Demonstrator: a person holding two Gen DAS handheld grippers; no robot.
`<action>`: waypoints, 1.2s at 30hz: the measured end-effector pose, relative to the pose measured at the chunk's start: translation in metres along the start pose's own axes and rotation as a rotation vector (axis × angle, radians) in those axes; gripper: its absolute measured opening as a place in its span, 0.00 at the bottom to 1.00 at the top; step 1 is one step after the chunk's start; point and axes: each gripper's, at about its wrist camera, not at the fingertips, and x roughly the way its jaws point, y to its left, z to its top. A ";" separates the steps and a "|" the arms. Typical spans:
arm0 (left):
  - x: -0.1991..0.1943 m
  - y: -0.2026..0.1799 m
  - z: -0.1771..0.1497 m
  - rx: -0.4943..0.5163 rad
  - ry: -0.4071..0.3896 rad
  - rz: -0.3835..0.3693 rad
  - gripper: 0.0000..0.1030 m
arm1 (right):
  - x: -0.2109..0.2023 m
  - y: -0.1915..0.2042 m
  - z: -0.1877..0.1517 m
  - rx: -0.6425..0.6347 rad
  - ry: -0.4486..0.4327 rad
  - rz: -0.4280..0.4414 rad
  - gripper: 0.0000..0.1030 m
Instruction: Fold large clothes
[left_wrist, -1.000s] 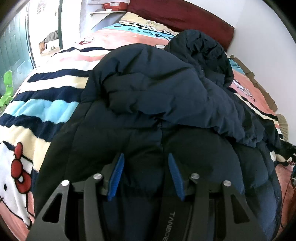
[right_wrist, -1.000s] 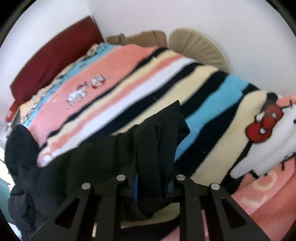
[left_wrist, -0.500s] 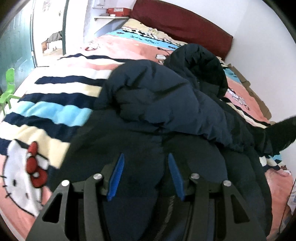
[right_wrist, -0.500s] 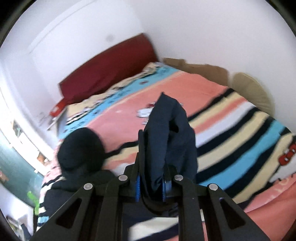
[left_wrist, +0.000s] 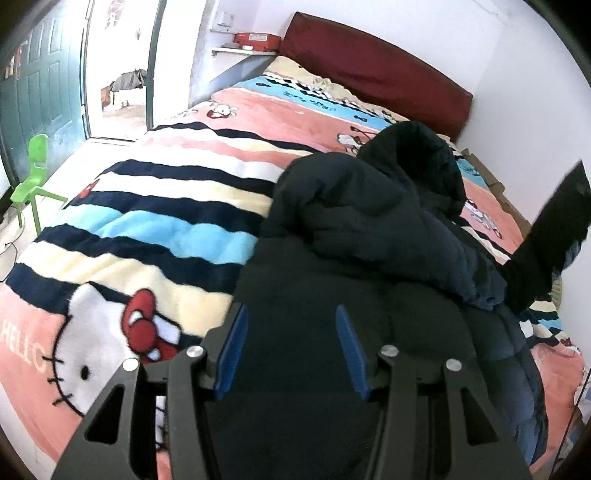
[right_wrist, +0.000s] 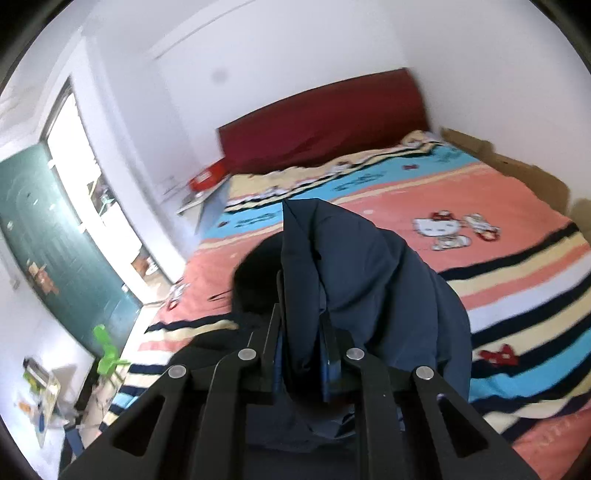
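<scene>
A dark navy puffer jacket (left_wrist: 369, 236) lies on the striped Hello Kitty blanket (left_wrist: 155, 229), hood toward the red headboard, one sleeve folded across its body. My left gripper (left_wrist: 291, 343) is open, its blue pads just above the jacket's lower part. My right gripper (right_wrist: 301, 354) is shut on the jacket's other sleeve (right_wrist: 351, 273) and holds it raised above the bed. That lifted sleeve shows in the left wrist view (left_wrist: 550, 236) at the right edge.
A red headboard (left_wrist: 376, 74) stands at the far end against a white wall. A green door (left_wrist: 37, 96) and a green plastic chair (left_wrist: 33, 173) stand left of the bed. Cardboard (right_wrist: 517, 166) lines the wall side.
My right gripper has lifted the sleeve up from the blanket and swung it toward the jacket. My left gripper has drawn back and to the left over the jacket, still open.
</scene>
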 end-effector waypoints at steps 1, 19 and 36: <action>-0.001 0.004 0.000 0.000 -0.004 0.000 0.46 | 0.003 0.012 -0.001 -0.010 0.005 0.011 0.15; 0.004 0.070 -0.005 -0.075 0.011 -0.011 0.46 | 0.143 0.178 -0.121 -0.155 0.287 0.094 0.13; -0.007 0.088 -0.006 -0.076 0.018 0.040 0.47 | 0.161 0.197 -0.169 -0.220 0.331 0.016 0.39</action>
